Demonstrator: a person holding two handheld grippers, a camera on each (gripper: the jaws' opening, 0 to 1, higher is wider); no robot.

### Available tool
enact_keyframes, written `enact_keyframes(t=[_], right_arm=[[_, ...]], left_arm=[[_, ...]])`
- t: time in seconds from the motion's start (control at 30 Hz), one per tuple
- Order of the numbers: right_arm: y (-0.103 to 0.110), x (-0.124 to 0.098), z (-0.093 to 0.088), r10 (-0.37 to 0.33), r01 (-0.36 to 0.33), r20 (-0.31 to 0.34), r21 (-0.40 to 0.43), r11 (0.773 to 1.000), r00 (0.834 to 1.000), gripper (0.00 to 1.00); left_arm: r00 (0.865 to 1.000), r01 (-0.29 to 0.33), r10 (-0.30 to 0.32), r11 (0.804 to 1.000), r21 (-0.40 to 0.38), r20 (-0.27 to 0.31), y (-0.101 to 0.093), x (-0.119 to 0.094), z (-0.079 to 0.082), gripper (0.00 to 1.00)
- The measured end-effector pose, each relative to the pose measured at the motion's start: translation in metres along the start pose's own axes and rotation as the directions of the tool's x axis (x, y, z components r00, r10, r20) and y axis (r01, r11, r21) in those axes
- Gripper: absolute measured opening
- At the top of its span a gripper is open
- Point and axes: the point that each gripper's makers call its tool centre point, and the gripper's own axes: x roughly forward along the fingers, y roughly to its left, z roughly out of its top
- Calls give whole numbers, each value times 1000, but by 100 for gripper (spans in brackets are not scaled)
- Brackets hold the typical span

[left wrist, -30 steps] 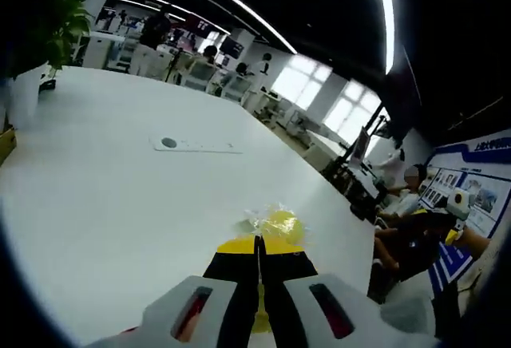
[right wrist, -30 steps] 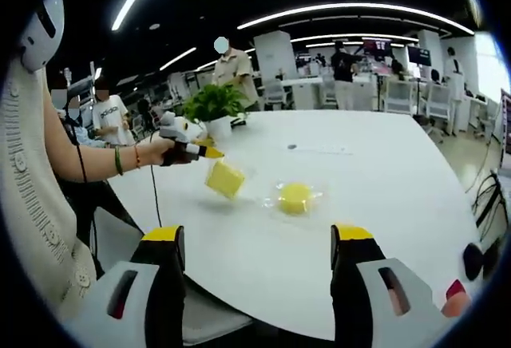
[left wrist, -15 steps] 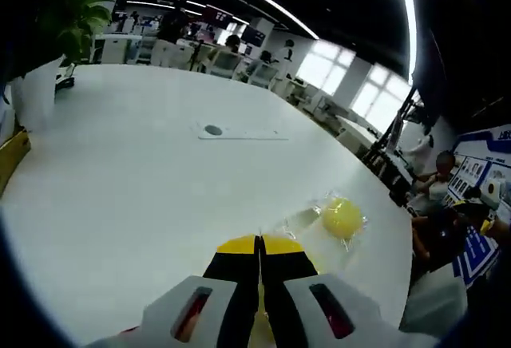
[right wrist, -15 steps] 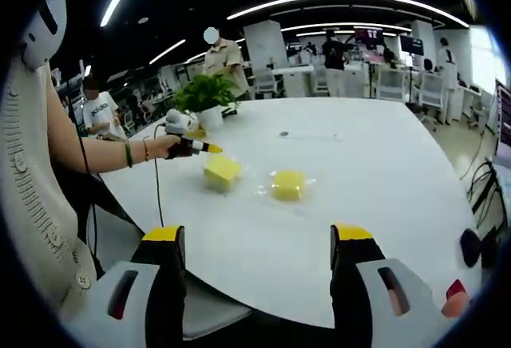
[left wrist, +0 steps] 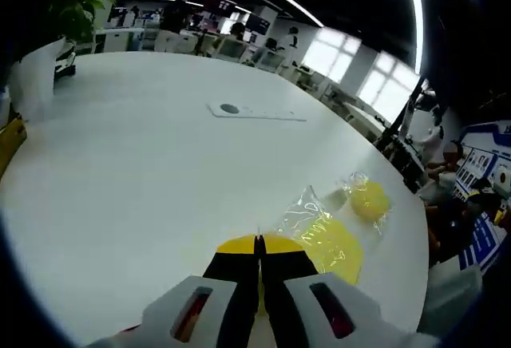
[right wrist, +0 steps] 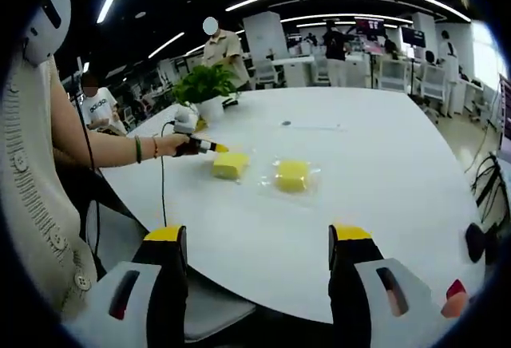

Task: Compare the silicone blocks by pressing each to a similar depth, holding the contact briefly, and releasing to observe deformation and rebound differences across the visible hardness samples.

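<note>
Two yellow silicone blocks lie in clear wrappers on the white table (right wrist: pixel 383 204). In the right gripper view the nearer-to-the-person block (right wrist: pixel 230 164) sits just beside the tip of the left gripper (right wrist: pixel 214 148), which a hand (right wrist: pixel 185 145) holds out from the left; whether the tip touches the block or only its wrapper is too small to make out. The second block (right wrist: pixel 291 175) lies a little apart from the first, in its own crinkled bag. The right gripper (right wrist: pixel 257 244) hangs near the table's near edge with its yellow-tipped jaws spread wide and nothing between them. In the left gripper view the left gripper (left wrist: pixel 259 244) shows its two jaws pressed together, with a sliver of yellow running down the seam between them; the wrapped block (left wrist: pixel 326 246) lies right at the tips, its near part hidden behind them, so it cannot be told whether the jaws pinch the wrapper or merely rest against it. The other block (left wrist: pixel 369 199) lies beyond, toward the table's edge. A potted plant (right wrist: pixel 207 90) stands at the far side of the table, and a flat panel with a round hole (left wrist: pixel 255 112) is set in its top
</note>
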Motion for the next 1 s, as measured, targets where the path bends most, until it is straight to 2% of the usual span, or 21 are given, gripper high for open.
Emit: enact_keyframes(t=[0.3, 0.47, 0.73, 0.9, 1.0], right_arm=[[2, 4, -1, 12, -12, -9, 0, 1000, 1000, 66], [3, 4, -2, 16, -16, -12, -6, 1000, 1000, 66], [5, 4, -2, 24, -24, -12, -17, 1000, 1000, 66], [7, 4, -1, 33, -33, -5, -23, 999, 999, 66], [9, 4, 0, 42, -42, 0, -24, 999, 999, 66]], left_arm=[[1000, 4, -5, 1000, 19, 11, -5, -2, 0, 0], [1000, -20, 19, 999, 34, 20, -5, -5, 1, 1], [997, -80, 79, 990, 114, 14, -1, -12, 5, 15], [991, -134, 133, 974, 180, 20, 3, -19, 11, 30], [988, -157, 155, 963, 219, 26, 1, -28, 15, 31]])
